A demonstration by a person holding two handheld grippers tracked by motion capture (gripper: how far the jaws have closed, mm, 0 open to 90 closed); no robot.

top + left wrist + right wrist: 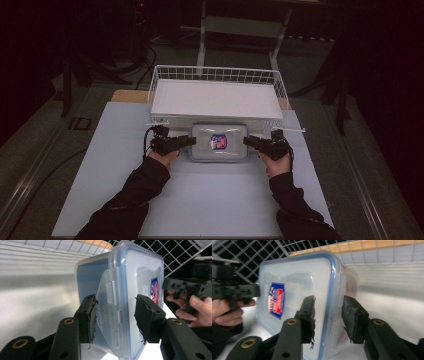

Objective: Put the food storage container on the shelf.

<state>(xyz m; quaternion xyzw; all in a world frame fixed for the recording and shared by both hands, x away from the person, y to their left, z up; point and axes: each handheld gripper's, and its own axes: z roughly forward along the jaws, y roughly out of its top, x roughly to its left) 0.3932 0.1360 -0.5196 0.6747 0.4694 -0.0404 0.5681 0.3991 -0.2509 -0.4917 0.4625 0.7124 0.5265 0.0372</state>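
A clear plastic food container (219, 142) with a blue-rimmed lid and a red and blue label lies on the white mat, just in front of the wire basket. My left gripper (192, 141) is at its left end. In the left gripper view the jaws (116, 300) straddle that end and press on the latch flap of the container (135, 272). My right gripper (246, 141) is at the right end. In the right gripper view its jaws (329, 301) stand on either side of the container (299, 277) rim, with small gaps showing.
A white wire basket (215, 70) with a white floor stands right behind the container. The white mat (210, 200) stretches toward the near table edge. Dark floor and furniture legs surround the table.
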